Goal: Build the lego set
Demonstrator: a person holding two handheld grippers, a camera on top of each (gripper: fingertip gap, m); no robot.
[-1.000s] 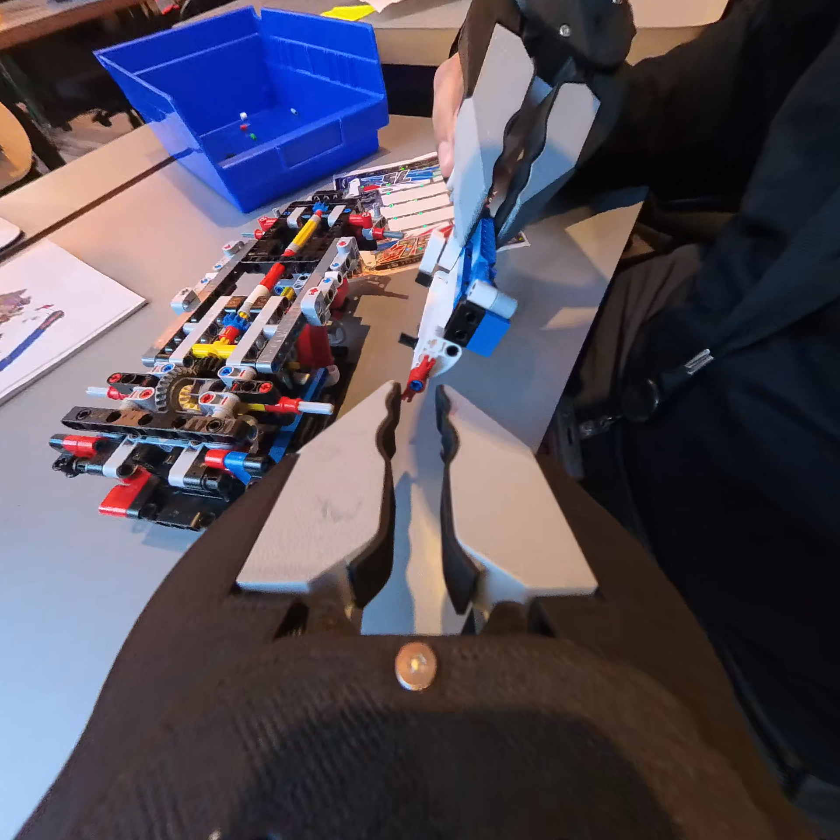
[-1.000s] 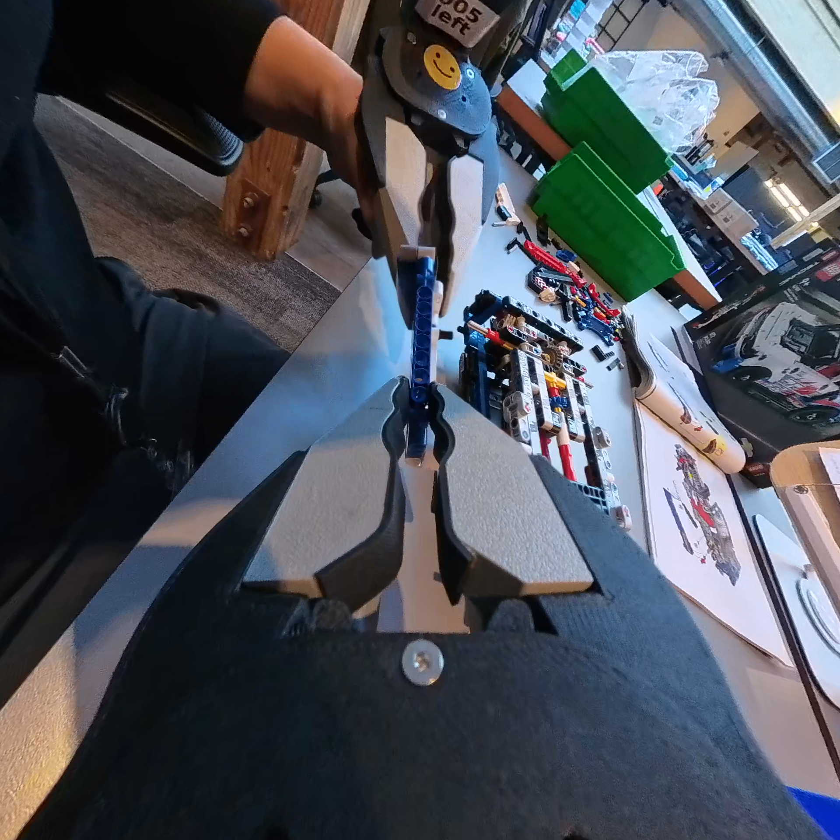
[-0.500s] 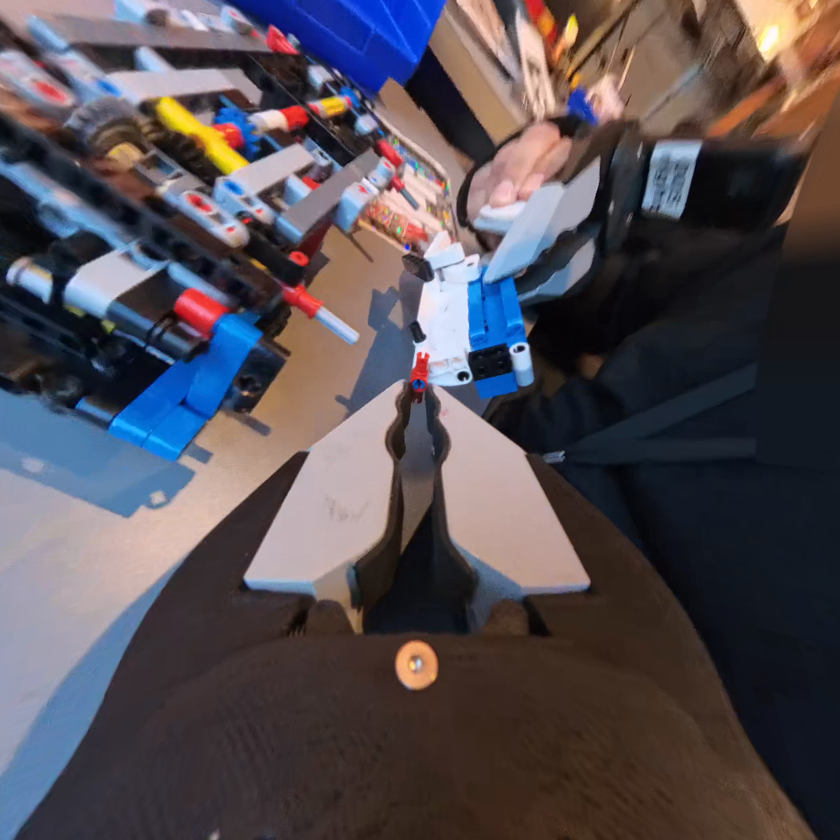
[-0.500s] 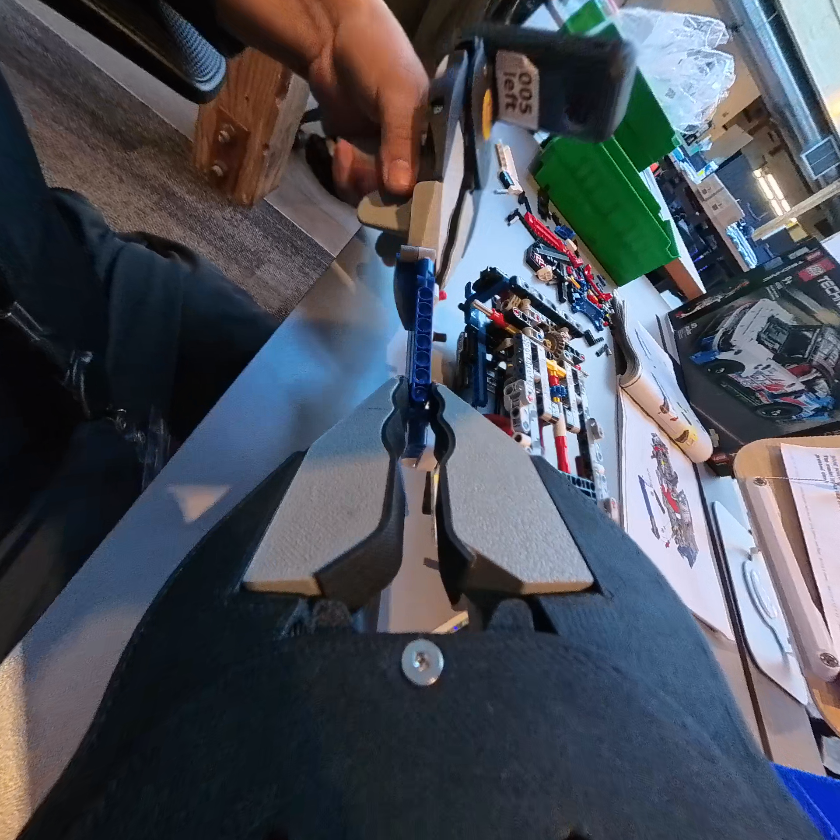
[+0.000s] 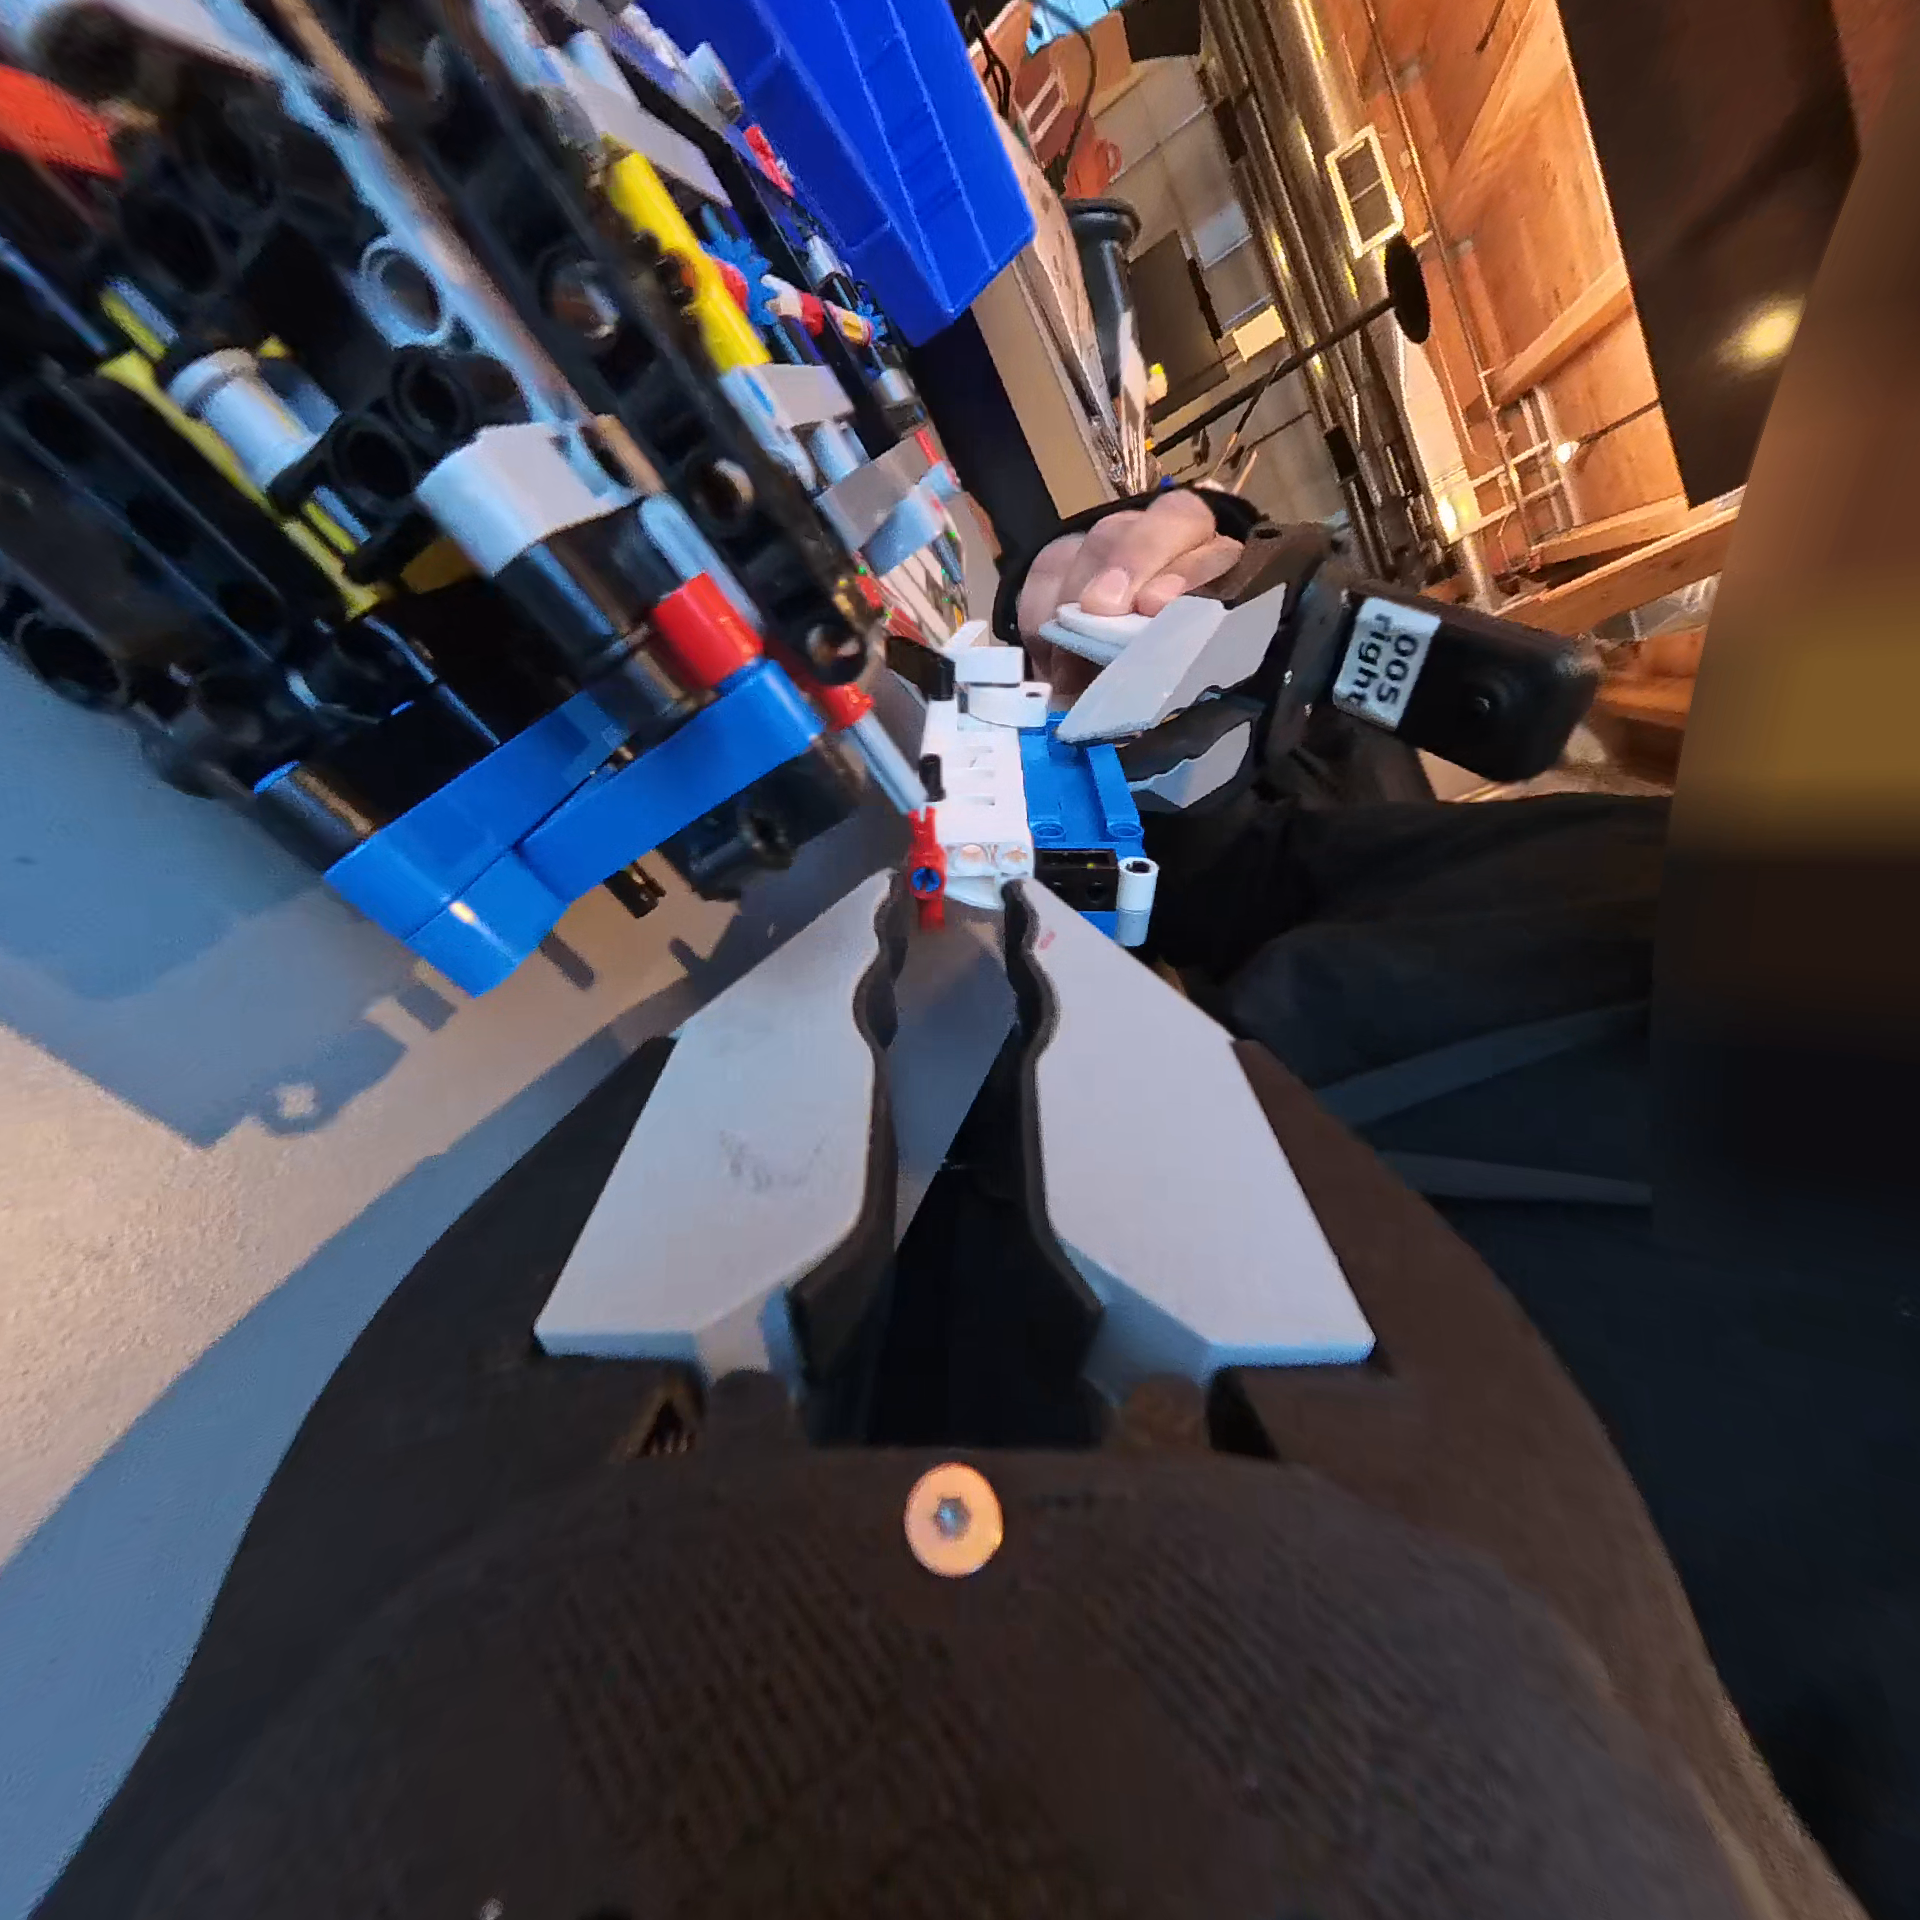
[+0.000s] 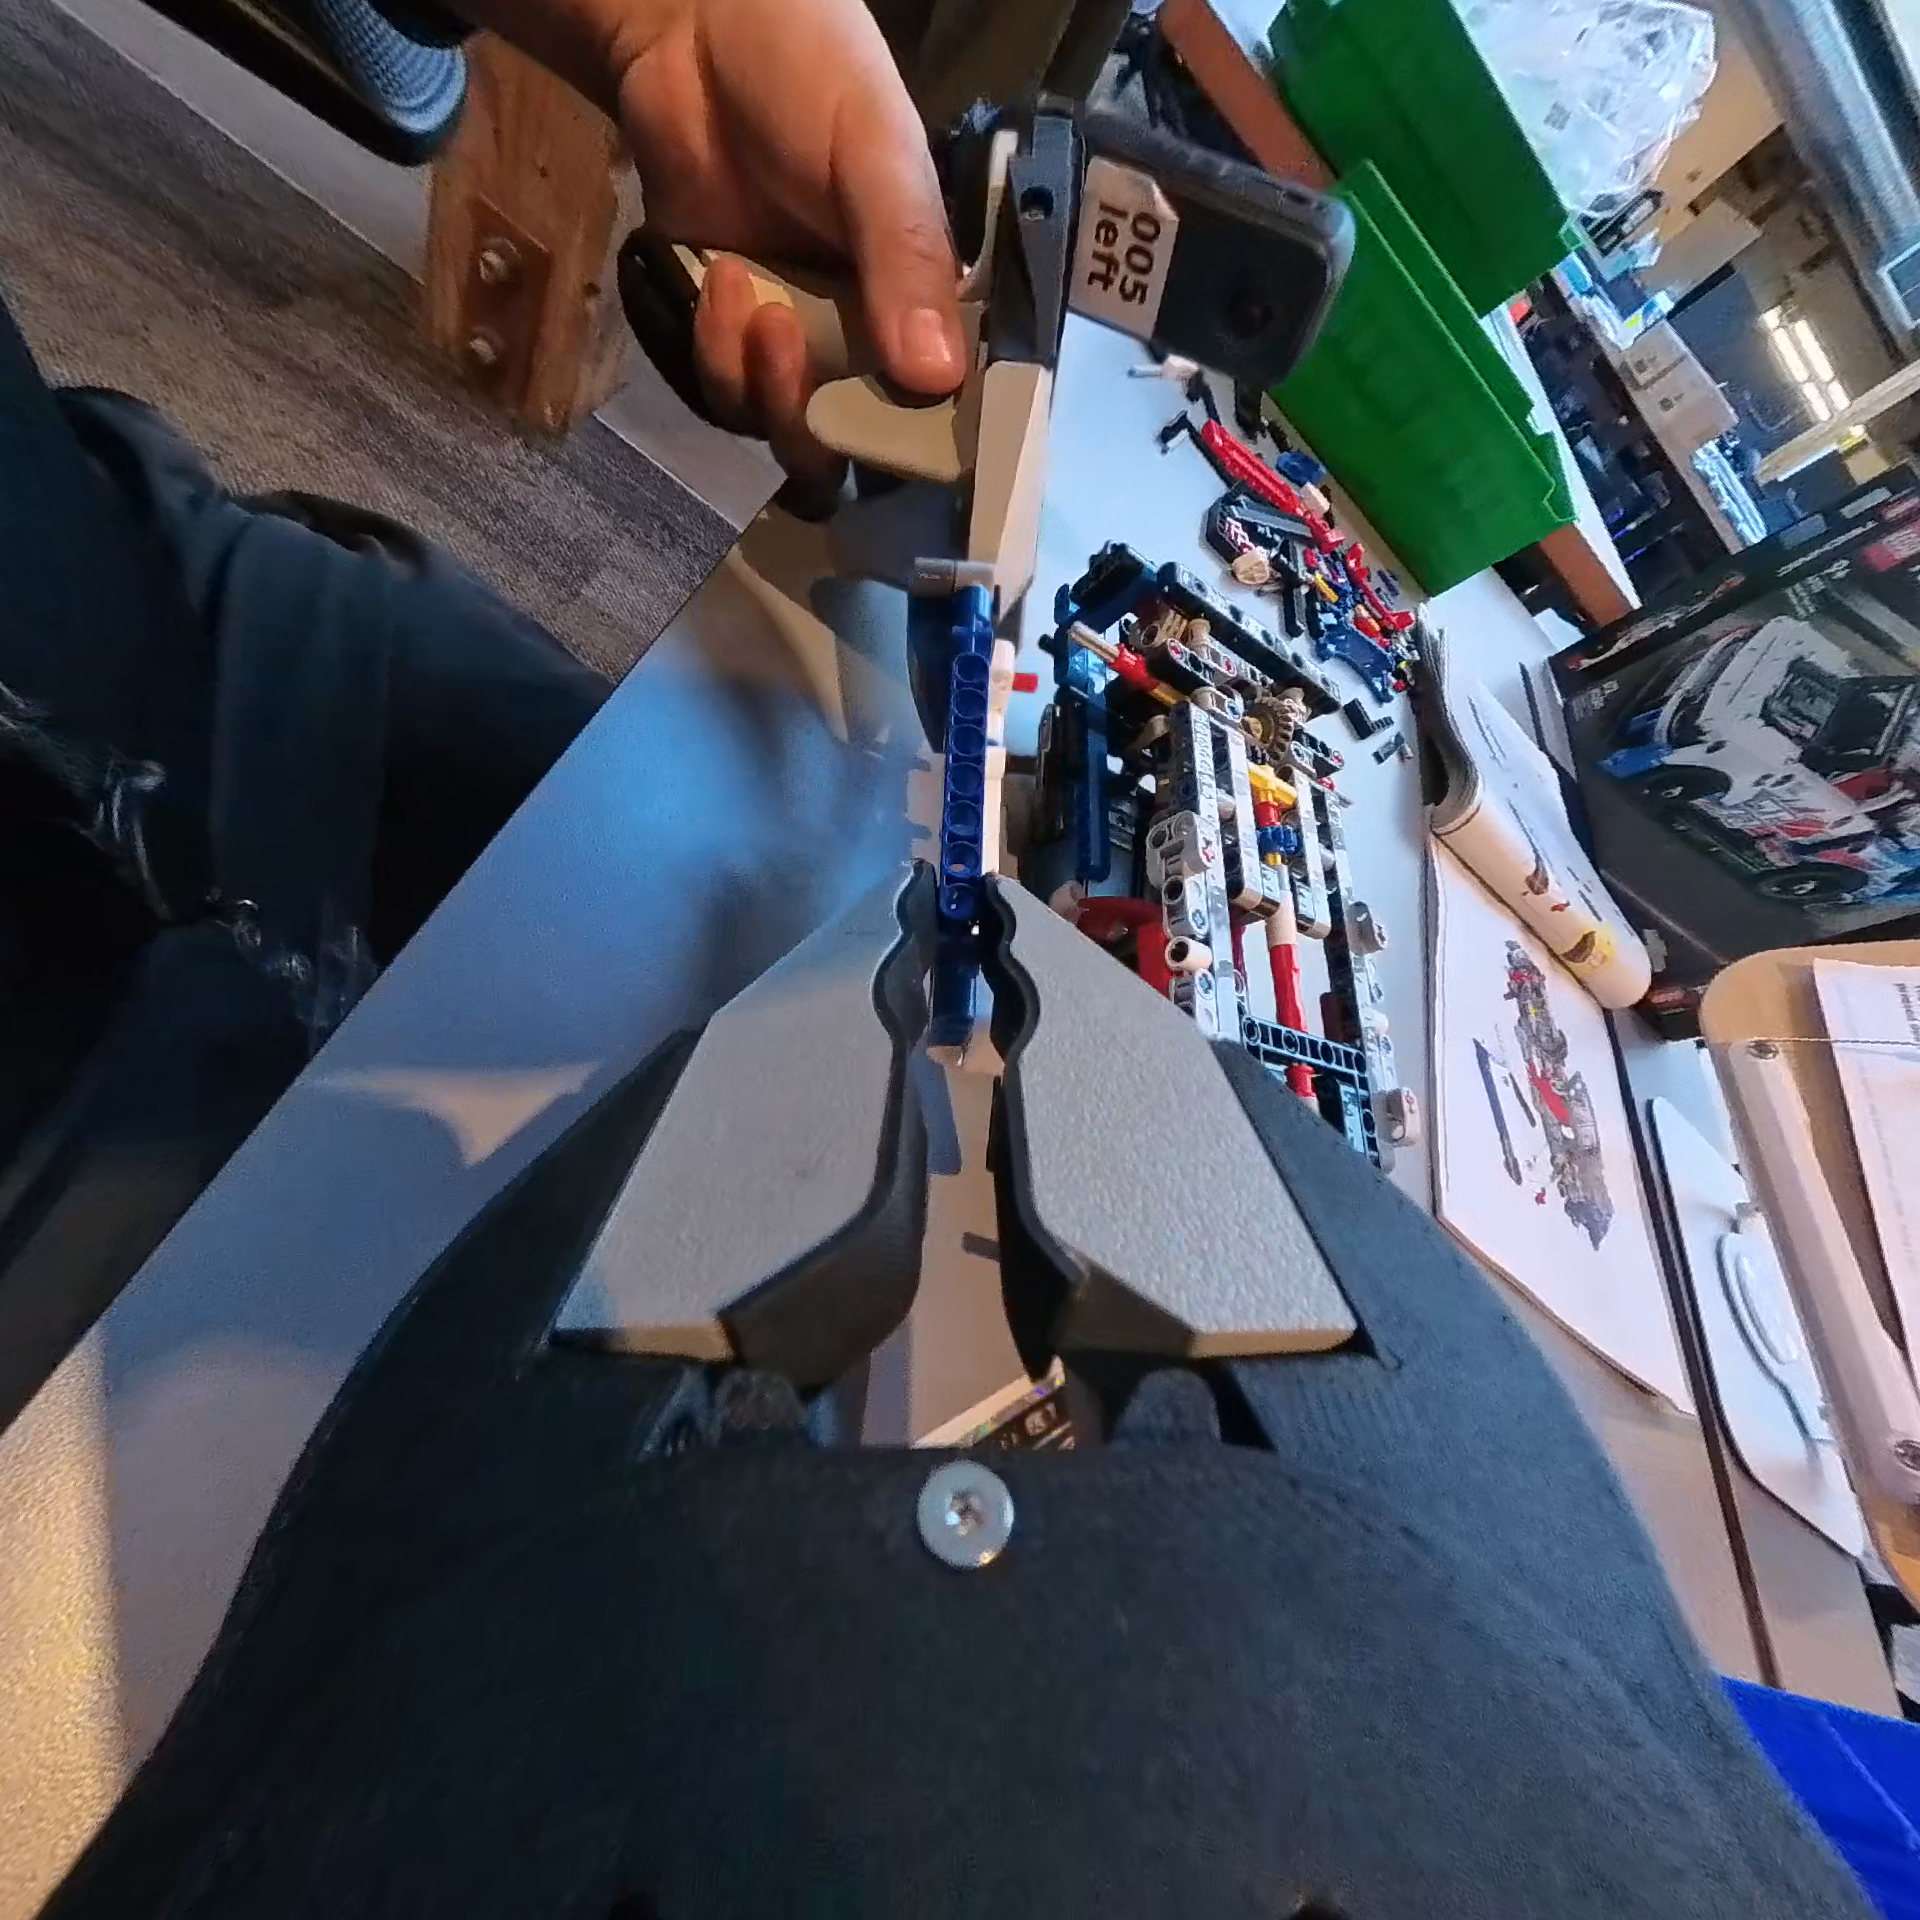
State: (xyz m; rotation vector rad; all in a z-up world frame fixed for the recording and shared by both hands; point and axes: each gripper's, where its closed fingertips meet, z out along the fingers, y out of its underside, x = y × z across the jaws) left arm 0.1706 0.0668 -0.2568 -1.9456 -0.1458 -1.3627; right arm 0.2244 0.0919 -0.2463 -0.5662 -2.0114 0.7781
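My right gripper is shut on a blue and white lego subassembly and holds it above the table's near edge. The subassembly also shows in the left wrist view, with a red pin at its near end and the right gripper clamped on its far end. My left gripper is slightly open, with its tips right at the pin end and nothing between the jaws. The big lego chassis lies on the grey table just left of it, and also shows in the right wrist view.
A blue bin stands behind the chassis. Green bins, loose lego parts, an open instruction booklet and the set's box lie farther along the table. The table edge and the person's lap are close by. About 7 cm separates my left fingertips from my right.
My left gripper has dropped low and rolled over beside the chassis, staying at the pin end. The right gripper has turned the subassembly and kept its grip.
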